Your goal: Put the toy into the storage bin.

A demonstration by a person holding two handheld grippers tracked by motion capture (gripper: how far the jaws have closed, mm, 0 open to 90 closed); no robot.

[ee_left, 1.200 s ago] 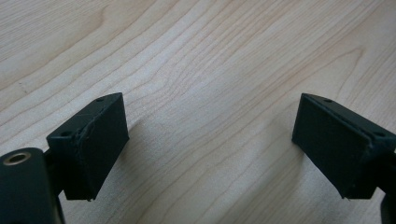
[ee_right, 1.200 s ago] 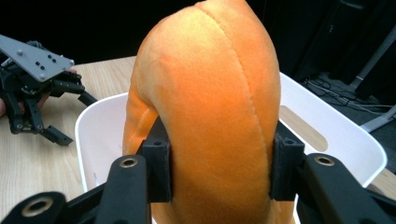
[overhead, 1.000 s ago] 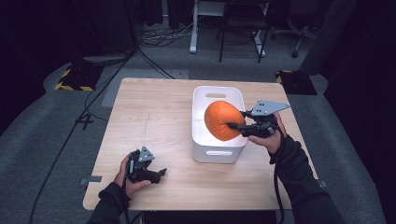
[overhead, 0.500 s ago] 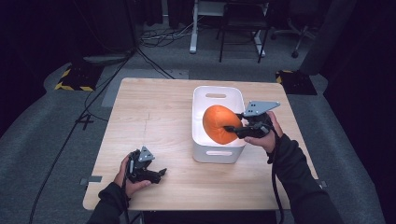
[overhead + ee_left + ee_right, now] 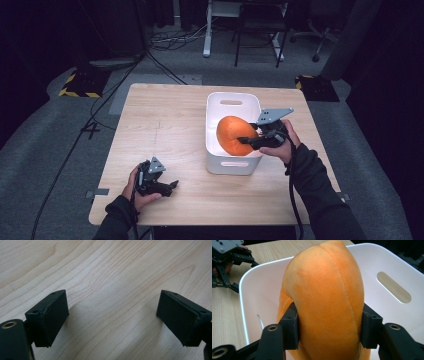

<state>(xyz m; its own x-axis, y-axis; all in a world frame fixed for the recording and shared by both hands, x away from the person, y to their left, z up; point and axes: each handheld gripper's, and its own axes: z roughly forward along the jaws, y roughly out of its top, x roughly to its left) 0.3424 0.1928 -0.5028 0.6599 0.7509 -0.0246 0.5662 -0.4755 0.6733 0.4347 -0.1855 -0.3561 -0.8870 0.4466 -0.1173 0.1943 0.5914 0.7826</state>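
An orange plush ball [image 5: 232, 134] sits partly inside the white bin [image 5: 231, 102] on the wooden table [image 5: 160, 120]. My right gripper [image 5: 243, 141] reaches in over the bin's right wall. In the right gripper view the plush [image 5: 324, 295] bulges between the two black pads [image 5: 291, 326], which still touch its sides. The jaws have just been opening, with the plush between them. My left gripper [image 5: 170, 188] rests near the table's front left, held in a hand. Its jaws stand wide apart over bare wood [image 5: 112, 277] with nothing between them.
The bin's far wall has a handle slot [image 5: 394, 291]. Bare table lies left of the bin and along the front edge. The other gripper [image 5: 244, 275] is seen beyond the bin's rim in the right gripper view. Cables and chair legs lie on the dark floor beyond the table.
My right gripper and the plush have shifted slightly left and down into the bin. The left gripper has not moved.
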